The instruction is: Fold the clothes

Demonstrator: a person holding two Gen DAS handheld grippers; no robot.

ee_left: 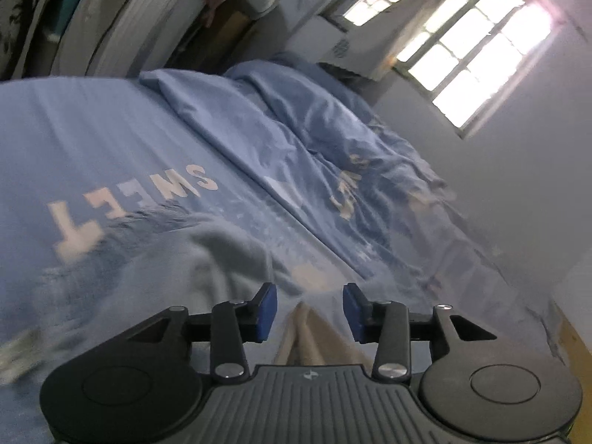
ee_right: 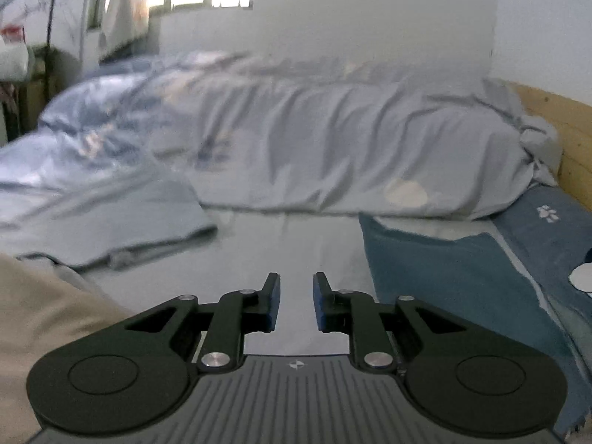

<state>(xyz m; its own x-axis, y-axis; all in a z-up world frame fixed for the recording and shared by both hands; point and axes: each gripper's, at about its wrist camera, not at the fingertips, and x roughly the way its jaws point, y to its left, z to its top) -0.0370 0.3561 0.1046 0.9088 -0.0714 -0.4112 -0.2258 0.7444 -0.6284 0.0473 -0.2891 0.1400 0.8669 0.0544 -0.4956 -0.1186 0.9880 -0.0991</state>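
Note:
In the left wrist view my left gripper (ee_left: 309, 292) is open over the bed. A ridge of beige cloth (ee_left: 307, 333) lies low between its blue pads (ee_left: 267, 312), and neither pad presses on it. A pale blue-grey garment (ee_left: 207, 251) lies rumpled just ahead, blurred. In the right wrist view my right gripper (ee_right: 296, 281) stands open by a narrow gap with nothing between its fingers, only the smooth sheet (ee_right: 296, 236) below. The beige cloth (ee_right: 48, 318) fills the lower left corner there, beside that gripper.
The blue bed sheet with white "SWEET" lettering (ee_left: 133, 199) spreads left. A crumpled blue duvet (ee_left: 296, 155) (ee_right: 314, 140) is piled along the wall. A dark blue pillow (ee_right: 481, 277) lies at right by the wooden headboard (ee_right: 555, 122). Stacked bedding (ee_left: 122, 18) stands beyond the bed.

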